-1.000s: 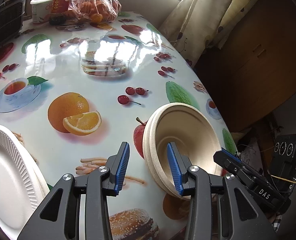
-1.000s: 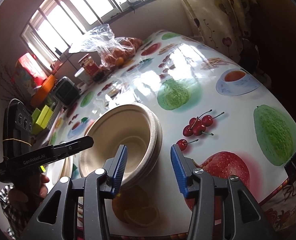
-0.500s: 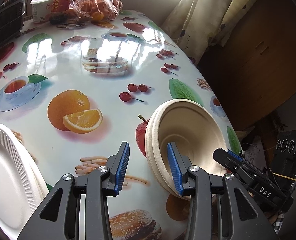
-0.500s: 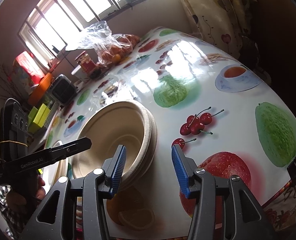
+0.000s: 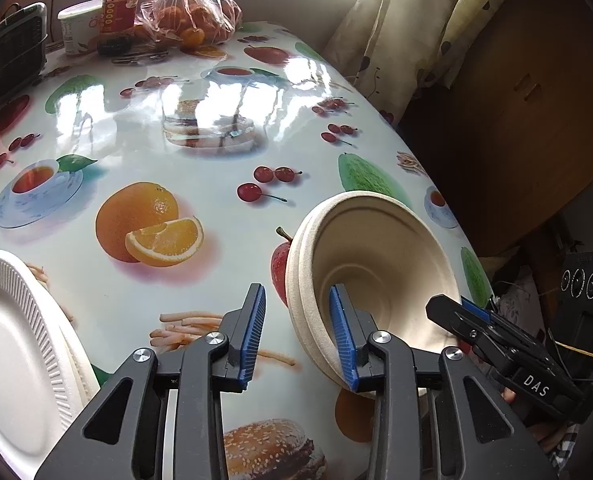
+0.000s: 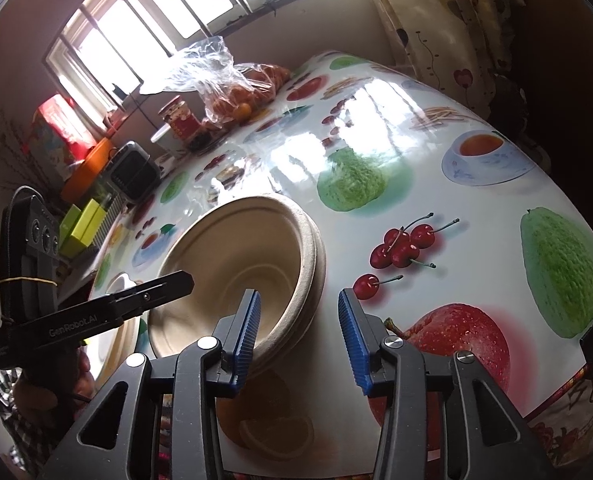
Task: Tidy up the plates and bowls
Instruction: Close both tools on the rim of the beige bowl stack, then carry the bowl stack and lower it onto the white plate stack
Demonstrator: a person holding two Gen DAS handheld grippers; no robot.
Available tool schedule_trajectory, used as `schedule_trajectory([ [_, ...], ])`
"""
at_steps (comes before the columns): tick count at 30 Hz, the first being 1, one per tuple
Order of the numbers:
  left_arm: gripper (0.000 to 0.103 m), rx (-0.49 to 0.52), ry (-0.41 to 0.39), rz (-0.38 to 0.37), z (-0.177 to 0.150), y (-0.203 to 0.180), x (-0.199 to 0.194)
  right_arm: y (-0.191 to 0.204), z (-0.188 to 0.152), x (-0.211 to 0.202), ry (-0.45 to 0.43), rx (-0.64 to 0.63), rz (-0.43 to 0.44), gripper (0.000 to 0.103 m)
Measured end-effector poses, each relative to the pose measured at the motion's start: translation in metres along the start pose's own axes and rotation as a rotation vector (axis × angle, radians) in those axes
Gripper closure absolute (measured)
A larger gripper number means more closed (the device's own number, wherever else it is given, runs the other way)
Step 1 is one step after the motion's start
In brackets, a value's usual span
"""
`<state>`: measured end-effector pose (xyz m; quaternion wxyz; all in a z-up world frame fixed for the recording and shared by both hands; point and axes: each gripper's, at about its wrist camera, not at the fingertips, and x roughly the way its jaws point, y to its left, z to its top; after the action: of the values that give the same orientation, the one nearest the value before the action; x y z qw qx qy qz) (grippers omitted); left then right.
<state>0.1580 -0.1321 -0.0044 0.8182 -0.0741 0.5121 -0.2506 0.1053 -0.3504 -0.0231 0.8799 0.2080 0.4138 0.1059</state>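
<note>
Both black plastic two-finger grippers, left gripper (image 5: pixel 298 334) and right gripper (image 6: pixel 298 338), carry ribbed blue pads (image 5: pixel 252 332) and silver round screws (image 5: pixel 212 337). White lettering marks the arms: "DAS" on one, "GenRobot.AI" on the other. A checked sleeve (image 6: pixel 8 416) shows below.

A stack of beige paper bowls (image 6: pixel 236 272) sits tilted on the fruit-print tablecloth (image 6: pixel 436 184), its rim between the blue pads of the right gripper (image 6: pixel 298 332), whose jaws have just been closing; the left pad sits inside the bowl and the right pad stands clear of the rim outside. The left gripper (image 6: pixel 176 284) reaches in from the left over the bowls' far rim, held by a hand (image 6: pixel 40 396). Beyond, a plastic bag of oranges (image 6: pixel 232 84) and a red-labelled jar (image 6: pixel 180 120) stand near the barred window (image 6: pixel 156 12).
</note>
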Motion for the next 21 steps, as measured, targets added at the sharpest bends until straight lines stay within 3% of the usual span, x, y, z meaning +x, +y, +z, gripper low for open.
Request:
schedule_trajectory([
  [7, 0.080, 0.024, 0.010, 0.007, -0.0005, -0.0060, 0.0041, 0.0011, -0.0001, -0.0001, 0.001, -0.002, 0.003, 0.071],
  [21, 0.083, 0.033, 0.009, 0.024, -0.0007, -0.0087, 0.0057, 0.0046, -0.0015, 0.0007, 0.003, 0.000, 0.006, 0.074],
])
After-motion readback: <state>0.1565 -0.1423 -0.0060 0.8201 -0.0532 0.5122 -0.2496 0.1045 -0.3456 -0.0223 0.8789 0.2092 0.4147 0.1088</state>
